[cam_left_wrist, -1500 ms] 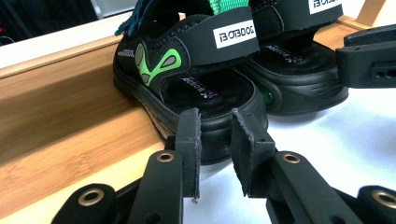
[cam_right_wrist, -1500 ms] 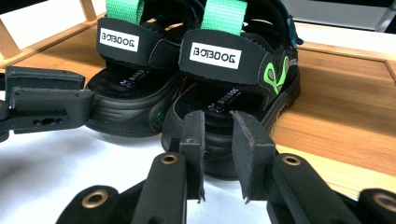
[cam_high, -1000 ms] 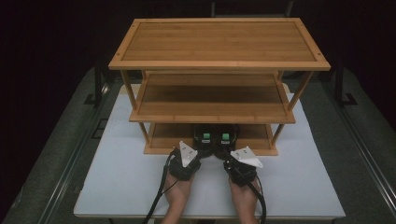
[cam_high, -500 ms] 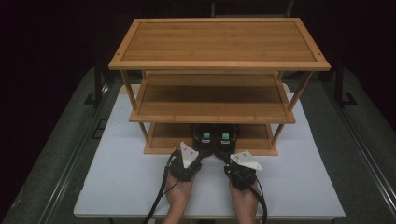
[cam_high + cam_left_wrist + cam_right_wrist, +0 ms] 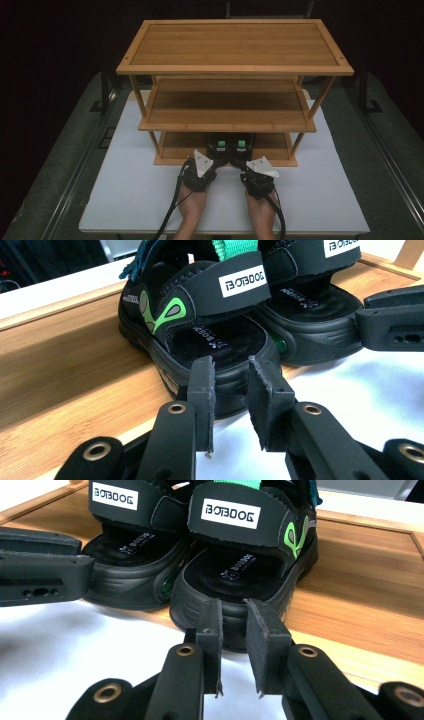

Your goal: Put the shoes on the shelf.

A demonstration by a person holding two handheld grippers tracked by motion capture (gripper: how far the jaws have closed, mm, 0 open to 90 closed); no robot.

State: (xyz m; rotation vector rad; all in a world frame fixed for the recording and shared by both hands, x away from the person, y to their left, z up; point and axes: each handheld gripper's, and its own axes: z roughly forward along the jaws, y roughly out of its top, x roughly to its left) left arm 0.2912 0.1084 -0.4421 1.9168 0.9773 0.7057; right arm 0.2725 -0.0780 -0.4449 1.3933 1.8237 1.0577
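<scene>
Both grippers have drawn slightly nearer the person since a second ago, away from the pair of black-and-green strap sandals (image 5: 230,148). The sandals sit heels-out on the bottom shelf of the three-tier bamboo rack (image 5: 235,75) on the white worktop (image 5: 130,195). Left gripper (image 5: 232,390) and right gripper (image 5: 234,630) hover just behind the heels, jaws slightly parted, holding nothing.

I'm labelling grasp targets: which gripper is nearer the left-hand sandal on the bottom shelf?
Left. The left gripper sits right behind the left sandal's heel; the right gripper is behind the right sandal.

the left gripper (image 5: 229,390) is hovering with its jaws slightly parted just short of the heel of a black sandal (image 5: 200,325) sitting at the wooden shelf's (image 5: 65,370) front edge.
</scene>
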